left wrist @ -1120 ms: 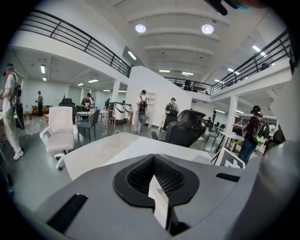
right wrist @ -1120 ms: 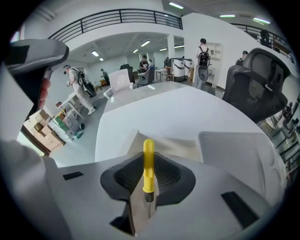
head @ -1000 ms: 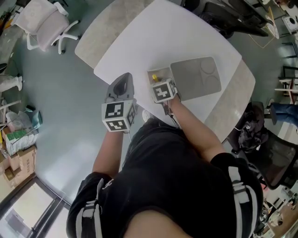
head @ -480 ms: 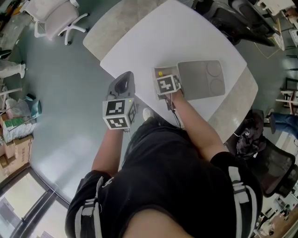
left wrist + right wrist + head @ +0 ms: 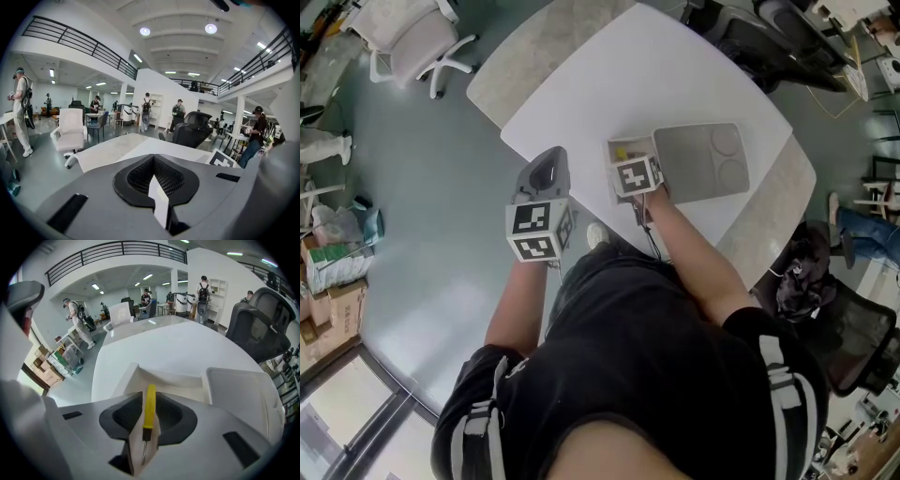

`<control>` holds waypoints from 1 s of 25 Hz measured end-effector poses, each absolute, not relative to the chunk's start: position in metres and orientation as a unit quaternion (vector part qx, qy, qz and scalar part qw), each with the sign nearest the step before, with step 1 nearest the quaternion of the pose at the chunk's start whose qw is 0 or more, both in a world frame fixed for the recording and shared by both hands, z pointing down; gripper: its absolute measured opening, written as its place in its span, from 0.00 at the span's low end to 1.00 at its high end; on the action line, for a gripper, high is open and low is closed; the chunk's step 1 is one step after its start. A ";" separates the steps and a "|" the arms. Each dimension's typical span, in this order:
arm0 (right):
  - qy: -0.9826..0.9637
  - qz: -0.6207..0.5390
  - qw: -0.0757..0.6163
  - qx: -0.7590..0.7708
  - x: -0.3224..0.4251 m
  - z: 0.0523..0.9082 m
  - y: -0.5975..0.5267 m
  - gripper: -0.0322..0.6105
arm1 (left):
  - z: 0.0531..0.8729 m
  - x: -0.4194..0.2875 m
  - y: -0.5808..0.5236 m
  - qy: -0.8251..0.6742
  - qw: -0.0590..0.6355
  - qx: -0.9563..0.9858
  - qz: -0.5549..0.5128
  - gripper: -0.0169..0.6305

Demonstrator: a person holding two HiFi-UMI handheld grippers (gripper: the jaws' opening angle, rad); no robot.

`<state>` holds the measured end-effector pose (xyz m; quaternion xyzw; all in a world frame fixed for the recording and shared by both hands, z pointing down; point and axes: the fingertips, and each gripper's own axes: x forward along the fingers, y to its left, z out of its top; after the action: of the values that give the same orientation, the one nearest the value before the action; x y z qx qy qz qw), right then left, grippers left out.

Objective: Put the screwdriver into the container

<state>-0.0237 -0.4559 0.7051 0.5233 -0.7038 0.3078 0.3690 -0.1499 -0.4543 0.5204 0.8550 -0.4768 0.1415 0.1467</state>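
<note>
Right gripper fingers clamp the yellow-handled screwdriver at the open white rectangular container. Left gripper fingers closed, empty.

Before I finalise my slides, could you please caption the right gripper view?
Right gripper, jaws shut on a yellow-handled screwdriver, aims it handle-first at the open white container on the white table.

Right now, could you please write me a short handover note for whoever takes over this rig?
Left tongs: shut, empty, held beside the table's edge.
Right tongs: shut on the yellow-handled screwdriver, with its handle pointing at the open white container.
Done: screwdriver gripped and brought to the container.
Left: lower it in, open the right tongs, pull back.
</note>
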 end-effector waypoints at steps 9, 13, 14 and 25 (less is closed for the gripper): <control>-0.737 0.229 0.205 0.602 -0.003 0.615 -0.467 0.12 | 0.512 -0.142 -0.459 -0.468 0.142 0.863 0.124 0.04; -0.745 0.161 0.142 0.632 0.007 0.561 -0.468 0.09 | 0.497 -0.130 -0.463 -0.455 0.134 0.874 0.108 0.04; -0.747 0.143 0.131 0.636 0.009 0.548 -0.467 0.09 | 0.493 -0.127 -0.463 -0.452 0.130 0.876 0.105 0.04; -0.728 0.004 -0.006 0.686 0.051 0.415 -0.429 0.07 | 0.443 -0.106 -0.456 -0.425 0.084 0.899 0.062 0.04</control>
<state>0.0509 -0.4294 0.4145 0.6858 -0.7278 0.0038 -0.0062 -0.1061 -0.4559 0.4427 0.8990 -0.4253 0.0625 0.0844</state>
